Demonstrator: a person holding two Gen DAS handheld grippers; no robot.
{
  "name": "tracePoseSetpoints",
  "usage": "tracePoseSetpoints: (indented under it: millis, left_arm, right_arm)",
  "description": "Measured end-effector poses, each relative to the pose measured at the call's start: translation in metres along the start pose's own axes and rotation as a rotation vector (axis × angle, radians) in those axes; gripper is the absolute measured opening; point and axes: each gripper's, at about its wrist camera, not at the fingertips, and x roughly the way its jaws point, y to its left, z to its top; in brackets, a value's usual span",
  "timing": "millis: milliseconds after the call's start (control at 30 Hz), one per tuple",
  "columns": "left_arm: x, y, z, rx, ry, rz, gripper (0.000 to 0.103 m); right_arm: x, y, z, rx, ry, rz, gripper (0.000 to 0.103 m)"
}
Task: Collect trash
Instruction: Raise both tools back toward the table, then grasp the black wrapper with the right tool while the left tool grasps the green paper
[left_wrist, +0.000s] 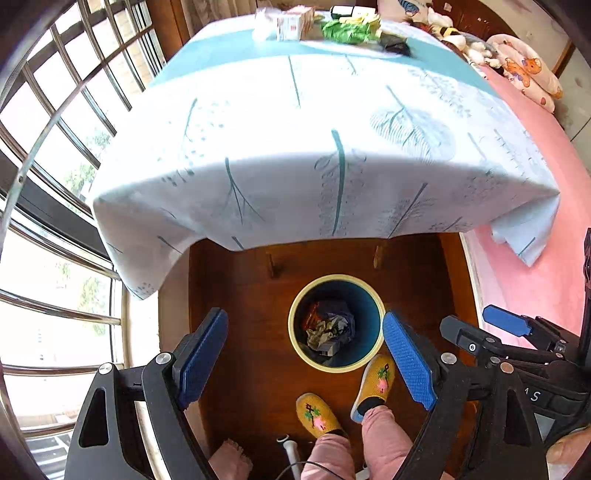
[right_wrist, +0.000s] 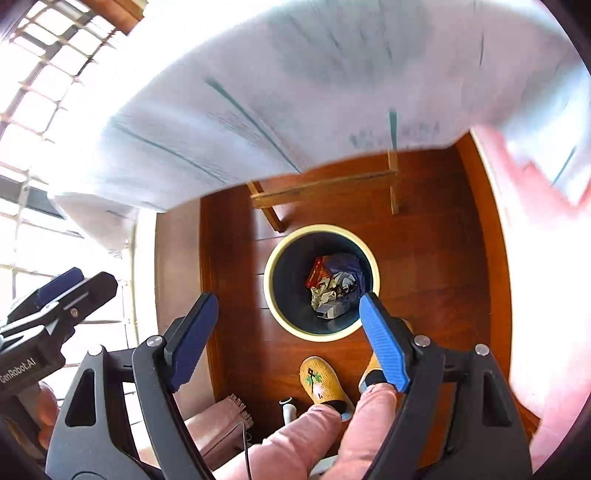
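Left hand-held gripper (left_wrist: 305, 358) and right hand-held gripper (right_wrist: 288, 341) both wide open, empty, above bin (left_wrist: 295, 314) holding crumpled trash (left_wrist: 327, 328). Drop step looks done. Next: reach far ahead to desk (left_wrist: 258, 147), grasp remaining green wrapper (left_wrist: 345, 31).

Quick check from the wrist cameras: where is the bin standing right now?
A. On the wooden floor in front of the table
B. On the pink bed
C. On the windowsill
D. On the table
A: the bin, with crumpled trash inside, stands on the wooden floor just past the person's slippers.
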Motion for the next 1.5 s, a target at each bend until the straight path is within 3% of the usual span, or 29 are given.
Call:
tracePoseSetpoints:
  millis: [267,467,733,933,1133,1333,1500]
  left_arm:
    - [-0.108,0.005,0.019,0.036,-0.167,0.015,0.087]
    - [-0.161,0.011,0.034,0.048,-0.266,0.006,0.087]
    - [-0.198,0.014,0.073,0.063,-0.370,-0.014,0.087]
    - [-0.218,0.008,0.116,0.086,-0.444,-0.010,0.087]
    - [-0.199,-0.002,0.165,0.064,-0.442,0.027,0.087]
    - [-0.142,-0.017,0.232,0.034,-0.352,0.053,0.087]
    - [-0.089,-0.036,0.294,-0.021,-0.254,0.050,0.087]
  right_arm:
    - [-0.102,0.050,0.004,-0.096,-0.094,-0.039,0.077]
    - [-0.165,0.081,0.016,-0.148,-0.211,-0.081,0.077]
    - [-0.236,0.111,0.052,-0.194,-0.365,-0.164,0.077]
    - [-0.269,0.111,0.088,-0.158,-0.424,-0.175,0.073]
    - [-0.267,0.093,0.144,-0.128,-0.412,-0.167,0.062]
    - [-0.230,0.072,0.220,-0.135,-0.376,-0.119,0.061]
    - [-0.178,0.056,0.297,-0.165,-0.289,-0.078,0.058]
